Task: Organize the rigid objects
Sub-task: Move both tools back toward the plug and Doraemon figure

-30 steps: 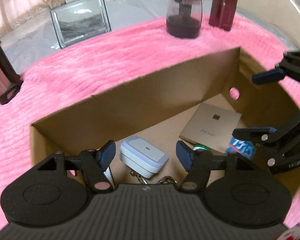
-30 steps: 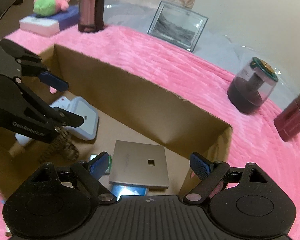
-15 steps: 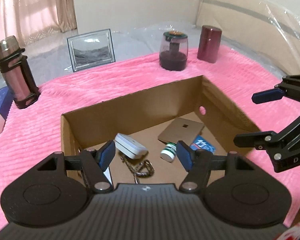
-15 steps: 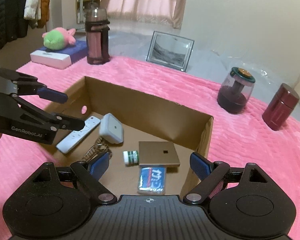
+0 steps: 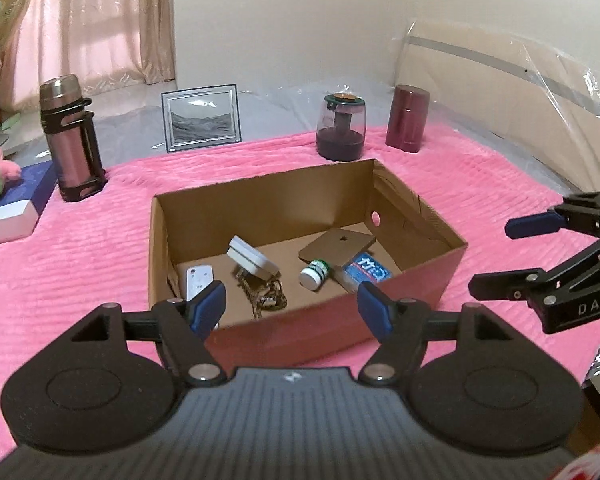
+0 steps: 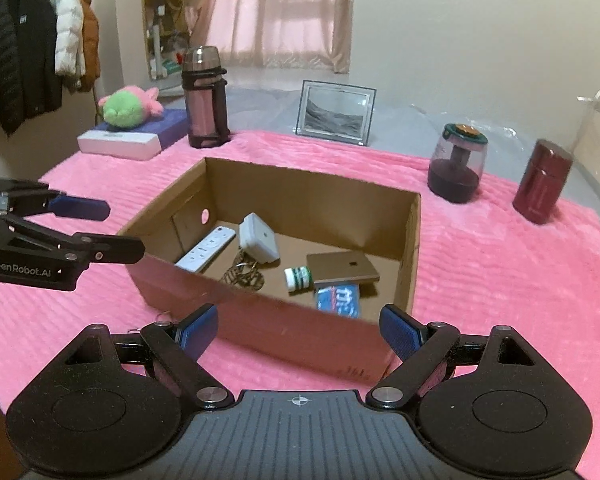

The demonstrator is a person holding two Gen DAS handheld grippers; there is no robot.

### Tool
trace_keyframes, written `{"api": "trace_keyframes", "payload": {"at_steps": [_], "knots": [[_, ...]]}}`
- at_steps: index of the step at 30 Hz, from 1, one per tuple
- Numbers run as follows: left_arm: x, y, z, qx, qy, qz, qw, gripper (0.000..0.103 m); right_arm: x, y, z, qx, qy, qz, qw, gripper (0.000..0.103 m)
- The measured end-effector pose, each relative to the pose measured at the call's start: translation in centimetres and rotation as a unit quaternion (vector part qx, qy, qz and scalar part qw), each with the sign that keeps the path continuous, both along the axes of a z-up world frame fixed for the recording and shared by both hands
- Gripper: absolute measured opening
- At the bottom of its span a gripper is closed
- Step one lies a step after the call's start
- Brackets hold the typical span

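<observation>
Both grippers sit low in their own frames, empty, pulled clear of the cardboard box [image 5: 420,280], which reads as a pause between picks. Left gripper [image 5: 292,308], bottom centre of the left view, has jaws moderately wide and opening, nothing between the pads; it also shows at the left edge of the right view. Right gripper [image 6: 300,328], bottom centre of the right view, stands wide with nothing held; it also shows at the right edge of the left view. The box sits mid-frame on the pink blanket [image 5: 80,260] and serves as the collection bin, so the small rigid things lie loose inside: one white remote [image 6: 206,249] by the left wall in the right view, one white adapter block [image 6: 259,243] tilted just right of it, one tangle of keys on a strap [image 6: 244,276] in front, one small green-banded bottle [image 6: 298,277] on its side, one flat tan square case [image 6: 342,267] overlapping one blue packet [image 6: 338,300]. That makes six things in the box. Larger things stand upright along the blanket's far edge, probably too tall for the box or not yet sorted: one pink flask [image 6: 205,98] upper left, one framed picture [image 6: 335,113] upper centre, one dark glass jar [image 6: 456,164] and one maroon canister [image 6: 542,182] upper right. Off the blanket, upper left, one plush toy [image 6: 126,107] lies on one flat box [image 6: 120,142].
</observation>
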State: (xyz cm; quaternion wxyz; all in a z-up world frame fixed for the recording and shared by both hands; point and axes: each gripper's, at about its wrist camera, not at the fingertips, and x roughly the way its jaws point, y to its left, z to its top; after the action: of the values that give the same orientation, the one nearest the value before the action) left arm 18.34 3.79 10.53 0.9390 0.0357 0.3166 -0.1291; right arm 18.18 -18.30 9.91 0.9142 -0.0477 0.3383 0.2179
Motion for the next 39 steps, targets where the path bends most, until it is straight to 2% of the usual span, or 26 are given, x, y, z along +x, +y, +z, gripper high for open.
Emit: {"api": "trace_keyframes", "payload": {"at_steps": [3,8,14,19,23,34,39], "knots": [[-1.7,0.2,-0.4,-0.007,-0.005,0.008,0.9999,0.071,-1.7,-0.3,-0.4,0.011,-0.002,-0.006,1.000,0.085],[-4.7,1.0,-1.0,-0.066,-0.006,0.024,0.9975,0.074,-4.8,-0.3,-1.5,0.019,-0.019,-0.015,1.000,0.085],[-7.7,1.9,-2.5,-0.080,-0.012,0.067,0.9945,0.075,-8.1,-0.6,-3.6,0.043,-0.010,-0.027,0.999,0.085],[-9.8,2.0,-3.5,-0.062,-0.023,0.088,0.9939,0.077,-10.3,-0.6,-4.8,0.053,-0.024,-0.030,0.998,0.085],[-11.1,2.1,-4.5,-0.037,-0.025,0.100,0.9940,0.078,-11.5,-0.7,-5.9,0.059,-0.019,-0.038,0.997,0.085],[-12.6,3.1,-8.5,-0.021,0.002,0.124,0.9921,0.079,-12.8,0.2,-9.6,0.047,-0.005,-0.029,0.998,0.085],[-12.6,3.1,-9.3,-0.015,-0.004,0.129,0.9915,0.079,-12.6,0.5,-10.5,0.048,0.000,-0.028,0.998,0.085]]}}
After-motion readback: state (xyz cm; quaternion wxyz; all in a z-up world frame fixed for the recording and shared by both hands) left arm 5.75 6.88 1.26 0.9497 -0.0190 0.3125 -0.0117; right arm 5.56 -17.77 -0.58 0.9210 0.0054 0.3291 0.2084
